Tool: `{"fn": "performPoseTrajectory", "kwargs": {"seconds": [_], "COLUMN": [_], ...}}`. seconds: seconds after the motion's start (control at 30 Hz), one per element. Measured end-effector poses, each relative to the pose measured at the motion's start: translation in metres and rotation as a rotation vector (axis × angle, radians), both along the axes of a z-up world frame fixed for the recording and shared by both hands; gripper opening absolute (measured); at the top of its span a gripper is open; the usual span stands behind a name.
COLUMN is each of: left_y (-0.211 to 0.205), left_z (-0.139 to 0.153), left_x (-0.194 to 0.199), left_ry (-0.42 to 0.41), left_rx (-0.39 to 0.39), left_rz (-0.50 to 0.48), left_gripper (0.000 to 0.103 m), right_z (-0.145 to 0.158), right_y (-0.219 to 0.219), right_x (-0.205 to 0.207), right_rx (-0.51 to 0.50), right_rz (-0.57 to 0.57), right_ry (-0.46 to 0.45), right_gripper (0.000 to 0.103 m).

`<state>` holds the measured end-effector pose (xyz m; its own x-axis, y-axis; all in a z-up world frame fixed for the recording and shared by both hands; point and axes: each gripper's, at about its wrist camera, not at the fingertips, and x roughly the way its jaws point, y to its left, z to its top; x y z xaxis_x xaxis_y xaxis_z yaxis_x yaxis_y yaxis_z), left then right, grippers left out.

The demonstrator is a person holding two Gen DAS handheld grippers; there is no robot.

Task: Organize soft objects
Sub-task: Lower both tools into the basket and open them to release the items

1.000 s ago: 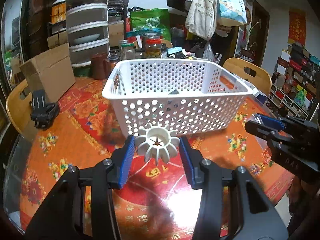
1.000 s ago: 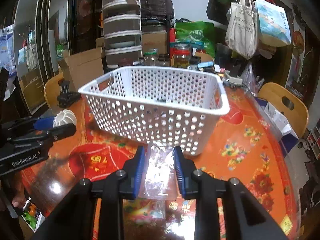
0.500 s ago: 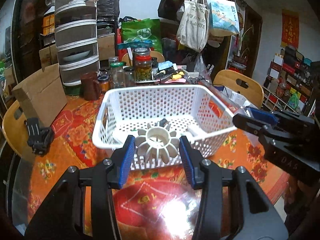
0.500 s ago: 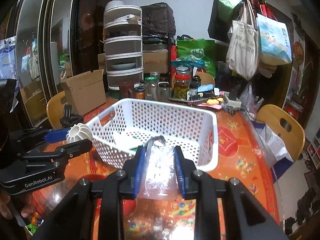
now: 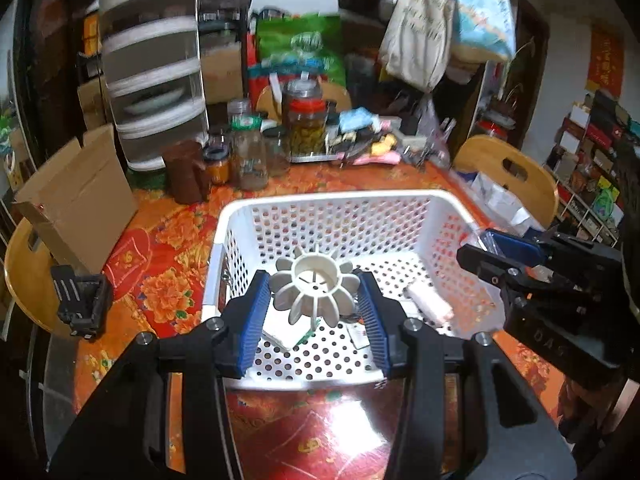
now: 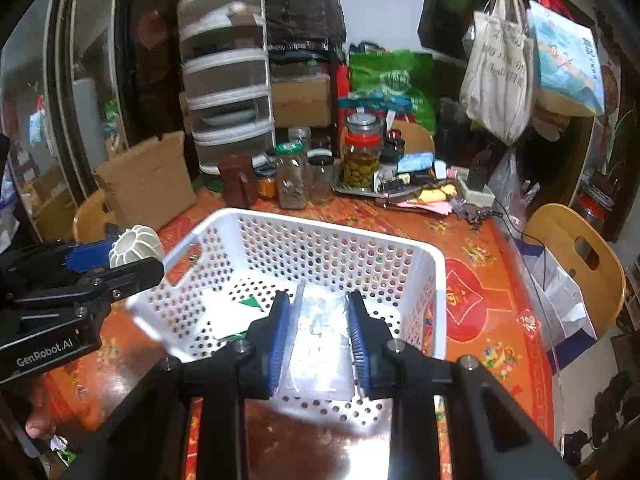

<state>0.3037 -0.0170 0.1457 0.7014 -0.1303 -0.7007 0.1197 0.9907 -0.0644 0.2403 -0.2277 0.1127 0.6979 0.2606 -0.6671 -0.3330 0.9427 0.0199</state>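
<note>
My left gripper (image 5: 314,316) is shut on a white ribbed flower-shaped object (image 5: 315,289) and holds it above the near part of the white perforated basket (image 5: 332,200). My right gripper (image 6: 318,340) is shut on a clear plastic bag (image 6: 318,336) and holds it over the near edge of the same basket (image 6: 436,280). The basket holds a white roll (image 5: 428,305) and flat white packets (image 5: 284,330). The right gripper shows at the right of the left wrist view (image 5: 516,256); the left gripper shows at the left of the right wrist view (image 6: 96,264).
Glass jars (image 5: 306,126) and a brown mug (image 5: 186,178) stand behind the basket. A cardboard box (image 5: 80,200) sits at the left, a black clip (image 5: 82,300) near the table's left edge. Wooden chairs (image 6: 580,248) flank the red patterned table (image 6: 480,304).
Both grippers have risen and moved forward with their objects, from in front of the basket to above its near part. The basket's inside now shows.
</note>
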Motion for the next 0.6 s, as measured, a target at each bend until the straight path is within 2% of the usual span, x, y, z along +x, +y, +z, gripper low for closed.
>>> {"fn": "performPoseTrajectory", "kwargs": {"seconds": [0.1,0.33,0.47,0.6], "left_y": [0.001,-0.002,-0.005,-0.006], "left_z": [-0.022,-0.079,-0.106,-0.122], "left_x": [0.031,0.082,0.093,0.097], "left_ry": [0.086,0.231,0.284,0.314], "left_rx": [-0.018,-0.006,-0.001,-0.006], "left_rz": [0.009,0.03,0.025,0.023], "left_gripper": [0.042,0.042,0.043,0.043], "right_z": [-0.017,-0.059,-0.074,-0.085], "right_y": [0.006,0.008,0.011,0.015], "right_x": [0.024,0.07,0.08,0.083], "right_rx": [-0.033,-0.075,-0.093,-0.119], "right_rz": [-0.007,-0.048,-0.043,-0.028], "right_ry": [0.05,0.179,0.218,0.243], "right_gripper": [0.028,0.028,0.028,0.028]}}
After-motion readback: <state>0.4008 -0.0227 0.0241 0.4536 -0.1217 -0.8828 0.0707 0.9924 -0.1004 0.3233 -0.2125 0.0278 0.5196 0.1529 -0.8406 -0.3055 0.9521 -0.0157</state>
